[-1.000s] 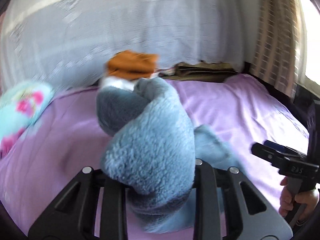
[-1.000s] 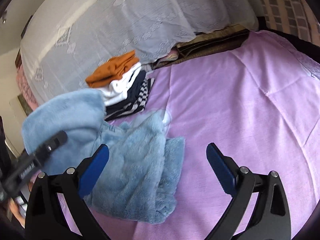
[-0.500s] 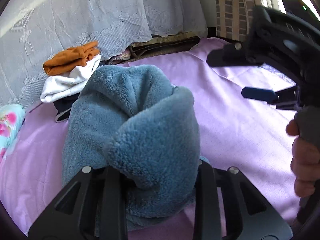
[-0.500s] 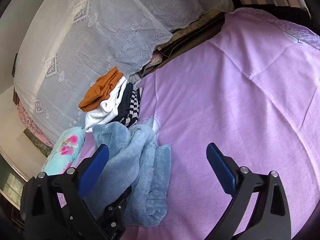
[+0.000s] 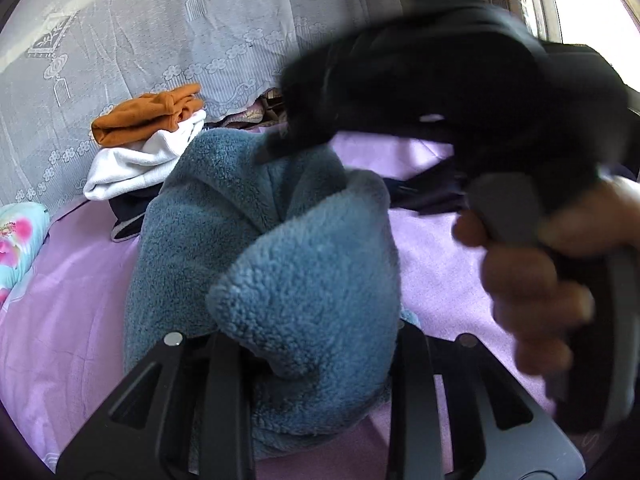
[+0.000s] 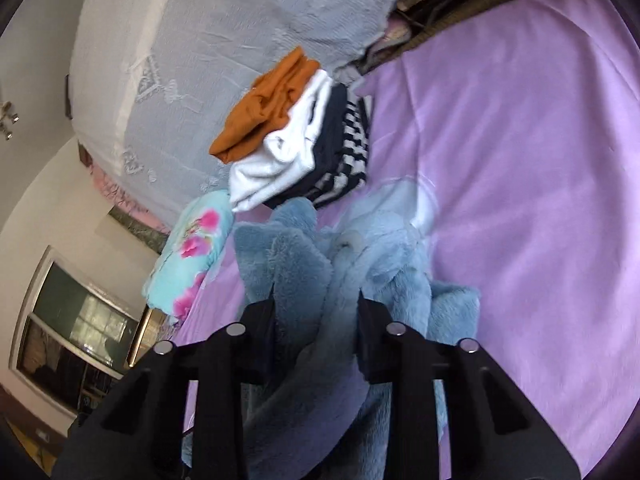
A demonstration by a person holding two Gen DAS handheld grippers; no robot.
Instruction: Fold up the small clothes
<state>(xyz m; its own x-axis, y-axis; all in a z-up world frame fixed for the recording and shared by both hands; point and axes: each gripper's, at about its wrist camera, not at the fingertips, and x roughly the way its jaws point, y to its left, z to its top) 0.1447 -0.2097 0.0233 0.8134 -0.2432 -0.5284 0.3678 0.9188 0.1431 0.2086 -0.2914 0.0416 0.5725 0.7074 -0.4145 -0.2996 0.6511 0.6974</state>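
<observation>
Two grippers hold one blue fleece on the bed.

- Cushion (image 5: 18, 236): a floral one lies at the far left edge of the bed, clear of the work.
- Stack (image 6: 304, 136): orange, white, dark and striped pieces lie folded one on another by the lace cover (image 5: 160, 32), just behind the fleece. Probably the finished pile, kept out of the folding area.
- Left gripper (image 5: 308, 344): its fingers are nearly closed on a thick bunched fold of the fleece (image 5: 248, 232), which bulges up between them. The rest trails back onto the sheet toward the stack. I judge it holds this end up so the cloth can be stretched.
- Right gripper (image 6: 316, 312): its fingers have just been closing, and in the right wrist view they now pinch a ridge of fleece between them, narrowly apart. In the left wrist view this gripper is a dark blur crossing above the fleece, with the person's hand (image 5: 532, 280) wrapped round its handle.
- Sheet (image 6: 520, 160): the lilac area to the right of the fleece lies bare. That looks like the room needed to spread the fleece flat once both ends are pulled apart.
- Progress: the fleece is still crumpled, not yet folded.
</observation>
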